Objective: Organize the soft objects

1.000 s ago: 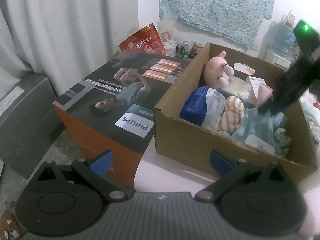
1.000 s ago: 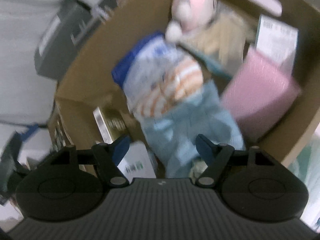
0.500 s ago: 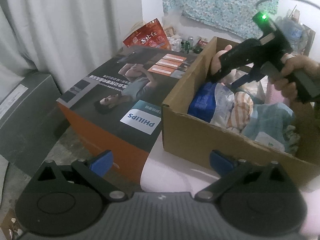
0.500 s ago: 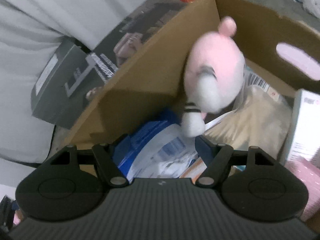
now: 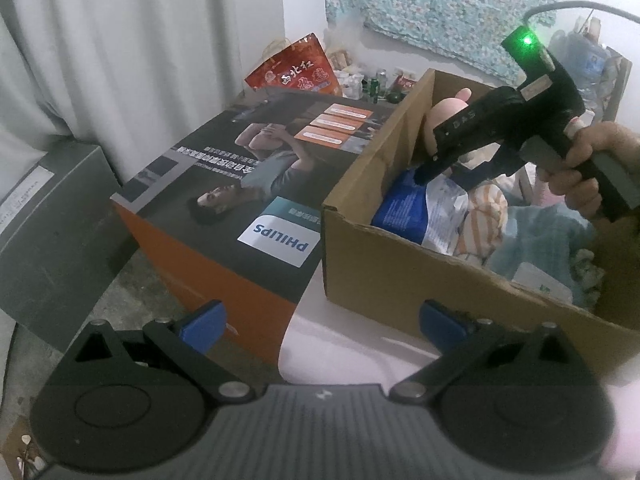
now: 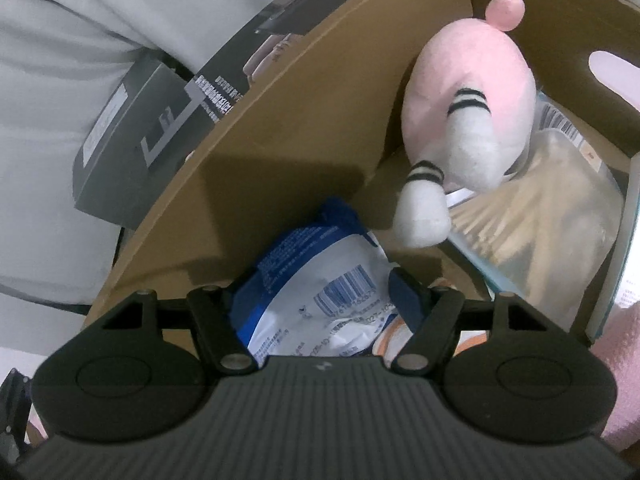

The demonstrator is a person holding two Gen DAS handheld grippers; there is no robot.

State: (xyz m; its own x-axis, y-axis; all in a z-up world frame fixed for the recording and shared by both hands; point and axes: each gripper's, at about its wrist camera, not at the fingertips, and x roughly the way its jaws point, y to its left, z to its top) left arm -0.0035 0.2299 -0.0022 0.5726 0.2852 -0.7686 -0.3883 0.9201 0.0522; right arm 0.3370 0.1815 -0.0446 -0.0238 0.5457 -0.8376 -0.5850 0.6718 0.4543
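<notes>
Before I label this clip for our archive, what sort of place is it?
Probably a cluttered room in a home, used for storage: a white curtain, patterned cloth hung on the wall, and a cardboard box of toys and packets beside a product box.

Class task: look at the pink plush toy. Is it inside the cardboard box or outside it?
Inside. The pink plush toy stands in a back corner of the cardboard box, the walls rising around it, above a blue-and-white packet.
</notes>
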